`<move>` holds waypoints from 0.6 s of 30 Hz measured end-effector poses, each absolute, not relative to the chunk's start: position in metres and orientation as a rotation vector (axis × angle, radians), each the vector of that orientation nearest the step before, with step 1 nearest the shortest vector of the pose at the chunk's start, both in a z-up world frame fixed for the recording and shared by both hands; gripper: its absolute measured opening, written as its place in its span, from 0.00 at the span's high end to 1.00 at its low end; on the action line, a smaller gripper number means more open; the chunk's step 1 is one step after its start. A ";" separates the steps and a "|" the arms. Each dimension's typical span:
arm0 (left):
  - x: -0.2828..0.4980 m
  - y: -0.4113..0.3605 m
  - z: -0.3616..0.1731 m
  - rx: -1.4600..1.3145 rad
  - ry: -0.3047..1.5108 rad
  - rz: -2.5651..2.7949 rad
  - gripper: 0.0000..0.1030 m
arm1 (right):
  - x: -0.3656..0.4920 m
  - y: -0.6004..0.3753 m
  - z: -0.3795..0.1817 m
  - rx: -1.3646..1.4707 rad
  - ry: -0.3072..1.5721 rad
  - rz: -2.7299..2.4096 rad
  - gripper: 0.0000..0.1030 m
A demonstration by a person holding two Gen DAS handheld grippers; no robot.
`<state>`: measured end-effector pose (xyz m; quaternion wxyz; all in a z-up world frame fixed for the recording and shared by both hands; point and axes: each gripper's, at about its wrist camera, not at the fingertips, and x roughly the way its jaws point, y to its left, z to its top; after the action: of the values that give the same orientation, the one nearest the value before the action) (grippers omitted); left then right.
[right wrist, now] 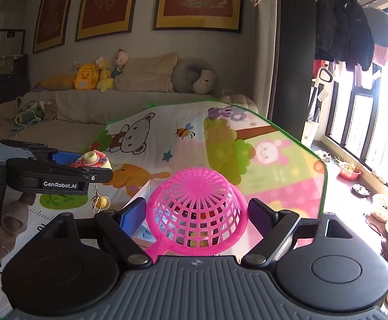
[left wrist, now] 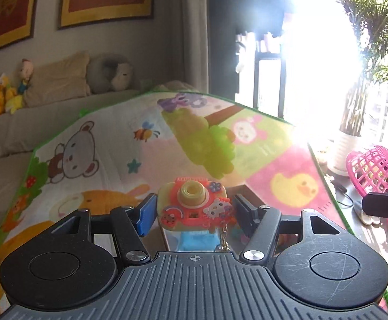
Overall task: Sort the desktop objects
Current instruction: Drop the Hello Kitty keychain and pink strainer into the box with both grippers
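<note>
Left gripper is clamping a toy camera keychain by its two sides, lens facing away, so the chain and gold charm are hanging free below. Right gripper is gripping a pink plastic strainer across the dome, mouth toward the camera, handle trailing down-left past the blue pad; the wide hold is probably suiting the round bowl. Both items are being carried in the air above the cartoon play mat, near its right edge, likely toward a sorting spot not visible here. The right wrist view is showing the left gripper from the side, with the dangling charm; the left wrist view is catching only the strainer's rim at right, with window glare washing out the mat's far corner.
</note>
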<state>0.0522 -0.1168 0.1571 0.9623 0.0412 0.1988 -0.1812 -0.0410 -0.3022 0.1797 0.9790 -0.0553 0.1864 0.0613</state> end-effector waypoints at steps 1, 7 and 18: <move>0.062 -0.125 0.157 0.076 0.405 -0.378 0.35 | -0.038 -0.307 0.182 -0.112 0.363 0.116 0.19; 0.107 -0.130 0.146 -0.011 0.451 -0.386 0.15 | -0.009 -0.326 0.179 -0.085 0.372 0.059 0.19; 0.097 -0.068 0.083 0.016 0.607 -0.220 0.07 | 0.072 -0.323 0.167 -0.079 0.459 0.088 0.19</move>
<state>0.0966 -0.0684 0.0829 0.9484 0.0081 0.2981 -0.1082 0.0724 -0.3234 0.1666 0.9720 -0.0392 0.2274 0.0438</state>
